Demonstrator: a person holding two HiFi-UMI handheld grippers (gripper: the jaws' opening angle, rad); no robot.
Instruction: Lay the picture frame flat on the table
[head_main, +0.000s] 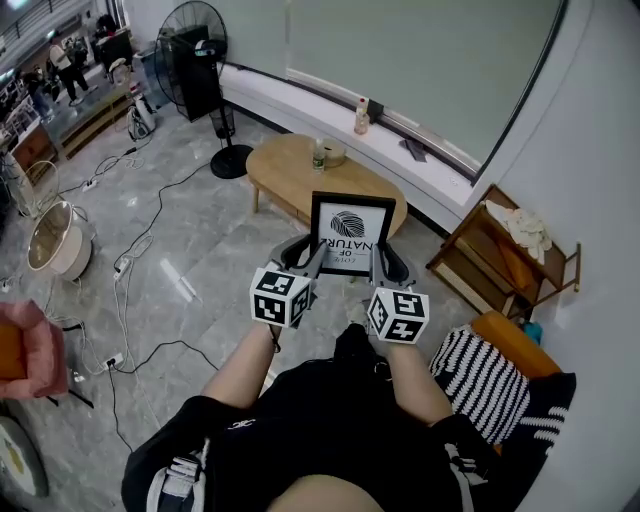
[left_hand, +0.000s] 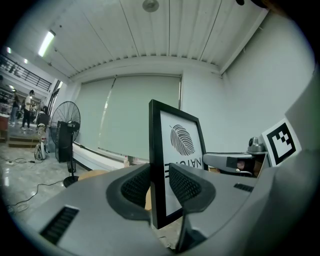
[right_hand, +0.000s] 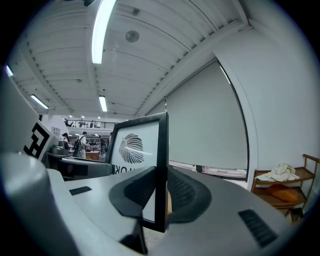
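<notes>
A black picture frame (head_main: 350, 232) with a white print of a leaf and dark letters is held up in the air, face toward me, in front of the oval wooden table (head_main: 285, 165). My left gripper (head_main: 312, 264) is shut on its left edge and my right gripper (head_main: 377, 265) is shut on its right edge. In the left gripper view the frame's (left_hand: 161, 165) black edge stands between the two ribbed pads. The right gripper view shows the frame's (right_hand: 161, 170) other edge pinched the same way.
A cup (head_main: 319, 157) and a round thing (head_main: 333, 151) stand on the table's far part. A standing fan (head_main: 196, 60) is beyond it at the left. A wooden shelf (head_main: 497, 250) stands at the right by the wall. Cables (head_main: 130, 255) trail over the floor.
</notes>
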